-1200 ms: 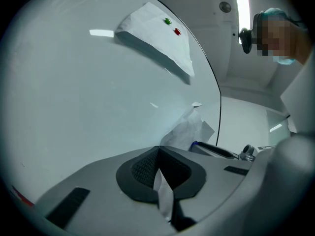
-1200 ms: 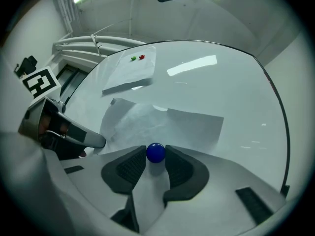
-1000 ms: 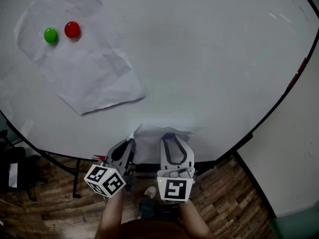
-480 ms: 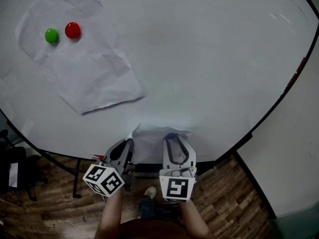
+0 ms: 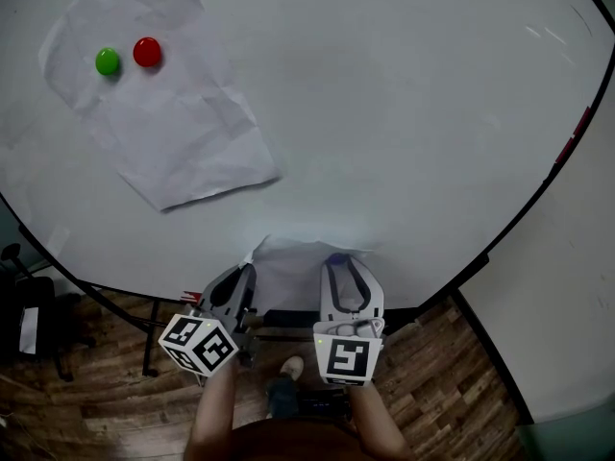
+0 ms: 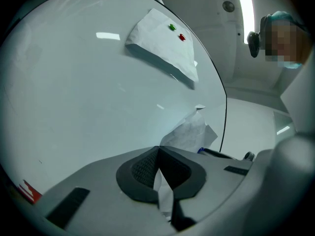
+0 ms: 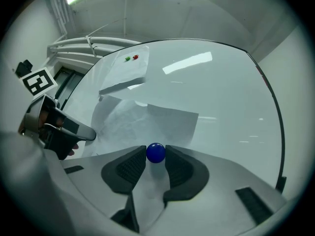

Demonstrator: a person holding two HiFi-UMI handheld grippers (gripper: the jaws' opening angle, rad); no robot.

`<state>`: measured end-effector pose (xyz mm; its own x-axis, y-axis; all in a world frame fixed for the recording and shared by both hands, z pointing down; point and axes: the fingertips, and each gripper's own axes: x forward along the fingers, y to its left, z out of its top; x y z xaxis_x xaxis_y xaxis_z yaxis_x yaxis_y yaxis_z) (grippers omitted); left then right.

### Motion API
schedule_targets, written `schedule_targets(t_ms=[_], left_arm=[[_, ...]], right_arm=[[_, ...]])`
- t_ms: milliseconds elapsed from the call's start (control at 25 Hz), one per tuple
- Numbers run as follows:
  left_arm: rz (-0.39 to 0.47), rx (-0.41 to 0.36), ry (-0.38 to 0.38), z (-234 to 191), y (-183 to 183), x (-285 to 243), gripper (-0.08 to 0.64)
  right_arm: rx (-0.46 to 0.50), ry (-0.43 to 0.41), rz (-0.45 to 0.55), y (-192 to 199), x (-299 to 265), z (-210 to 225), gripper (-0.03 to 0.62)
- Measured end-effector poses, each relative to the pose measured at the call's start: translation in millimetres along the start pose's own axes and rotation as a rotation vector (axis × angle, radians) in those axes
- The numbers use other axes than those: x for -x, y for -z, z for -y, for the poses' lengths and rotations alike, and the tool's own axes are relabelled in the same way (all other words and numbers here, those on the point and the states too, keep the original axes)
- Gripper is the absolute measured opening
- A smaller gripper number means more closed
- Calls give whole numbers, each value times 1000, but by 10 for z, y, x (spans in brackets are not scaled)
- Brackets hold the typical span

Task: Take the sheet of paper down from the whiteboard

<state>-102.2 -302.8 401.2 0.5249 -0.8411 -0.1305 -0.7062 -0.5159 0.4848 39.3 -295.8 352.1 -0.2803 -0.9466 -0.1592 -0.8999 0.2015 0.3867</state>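
Observation:
A creased white sheet (image 5: 288,265) lies against the whiteboard (image 5: 413,113) at its lower edge. A blue round magnet (image 5: 330,258) sits on this sheet. My left gripper (image 5: 246,273) is shut on the sheet's left edge, and paper (image 6: 162,191) shows between its pads. My right gripper (image 5: 342,263) grips the blue magnet (image 7: 156,153), with both pads touching it. The sheet (image 7: 142,117) spreads out behind the magnet, its far part buckled off the board.
A second crumpled sheet (image 5: 168,113) hangs at the board's upper left, pinned by a green magnet (image 5: 107,61) and a red magnet (image 5: 147,52). Below the board are a wooden floor (image 5: 452,373), the board's stand and a dark chair (image 5: 21,315) at left.

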Motion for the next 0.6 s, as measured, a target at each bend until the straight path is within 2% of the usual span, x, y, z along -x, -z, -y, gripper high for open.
schedule_targets(t_ms=[600], left_arm=[[5, -15, -38, 26, 43, 219, 23]], right_arm=[[-21, 14, 10, 3, 173, 104, 135]])
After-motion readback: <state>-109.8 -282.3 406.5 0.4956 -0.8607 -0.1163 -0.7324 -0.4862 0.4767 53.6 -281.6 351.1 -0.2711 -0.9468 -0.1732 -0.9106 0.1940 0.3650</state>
